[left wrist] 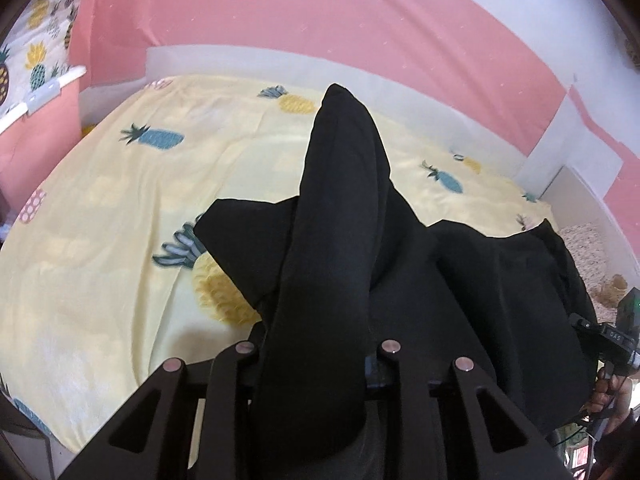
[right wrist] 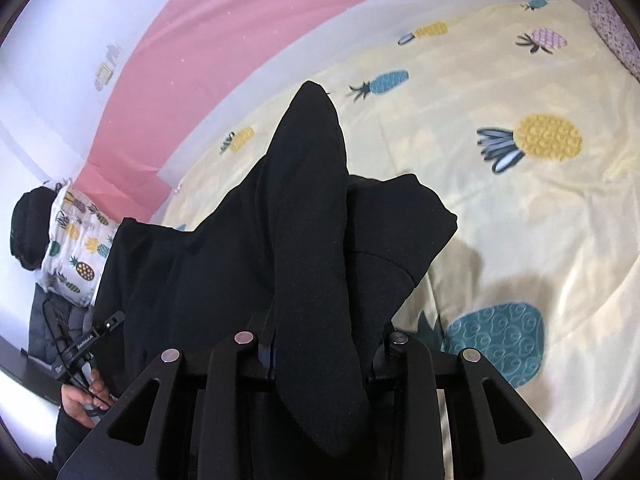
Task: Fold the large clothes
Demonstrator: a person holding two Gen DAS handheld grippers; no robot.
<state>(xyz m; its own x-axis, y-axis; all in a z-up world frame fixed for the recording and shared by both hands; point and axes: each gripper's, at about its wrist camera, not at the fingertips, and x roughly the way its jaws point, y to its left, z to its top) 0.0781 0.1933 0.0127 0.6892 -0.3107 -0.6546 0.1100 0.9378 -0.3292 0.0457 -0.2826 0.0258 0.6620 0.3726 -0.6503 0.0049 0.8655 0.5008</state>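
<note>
A large black garment [left wrist: 344, 184] hangs lifted above a yellow pineapple-print bed sheet [left wrist: 100, 240]. My left gripper [left wrist: 316, 344] is shut on a bunched edge of it, and the cloth drapes over the jaws and hides the fingertips. Its lower part trails to the right toward the other gripper body [left wrist: 616, 340]. In the right wrist view the same black garment [right wrist: 304, 200] is pinched in my right gripper [right wrist: 320, 336], whose fingertips are also covered. The cloth spans left to the left gripper's body [right wrist: 88, 344], held by a hand [right wrist: 84, 396].
The bed sheet [right wrist: 520, 220] spreads wide to the right. A pink wall [left wrist: 320, 20] and a white bed frame [left wrist: 240, 60] run along the far side. A pineapple-print pillow [right wrist: 76, 248] and a dark bundle [right wrist: 28, 232] lie at the left.
</note>
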